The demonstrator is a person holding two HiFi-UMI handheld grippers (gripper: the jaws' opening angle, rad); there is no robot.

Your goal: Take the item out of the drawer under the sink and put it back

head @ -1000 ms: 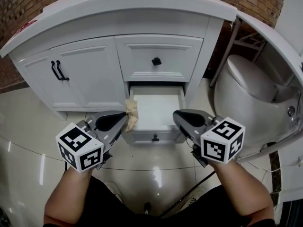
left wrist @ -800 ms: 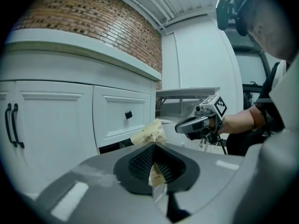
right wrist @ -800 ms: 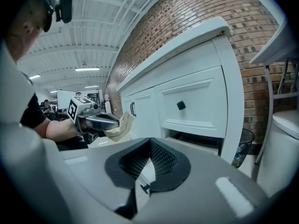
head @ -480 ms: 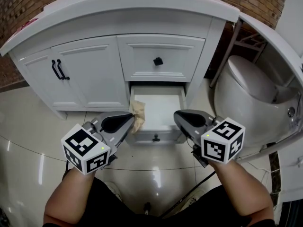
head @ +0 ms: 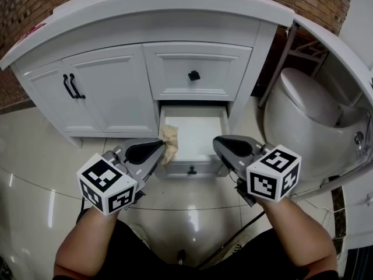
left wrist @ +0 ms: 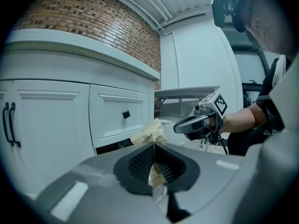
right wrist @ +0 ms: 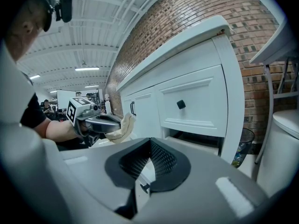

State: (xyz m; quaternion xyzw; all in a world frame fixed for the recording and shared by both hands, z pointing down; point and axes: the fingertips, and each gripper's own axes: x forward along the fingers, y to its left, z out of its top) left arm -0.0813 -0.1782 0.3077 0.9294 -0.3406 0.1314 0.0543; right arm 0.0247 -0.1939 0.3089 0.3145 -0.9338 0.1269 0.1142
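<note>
The left gripper (head: 158, 151) pinches a tan paper packet (head: 170, 140) above the open drawer (head: 198, 130) at its left edge, mid-frame. The right gripper (head: 218, 142) has its jaws pressed together, empty.

**You are looking steeply down from head height onto the open drawer (head: 195, 130).**
Each gripper camera is riding low and close behind its own jaws, facing the white cabinet (left wrist: 46, 120) front; the left one is catching the right gripper (left wrist: 177, 128), the right one the left gripper (right wrist: 117, 122).
</note>
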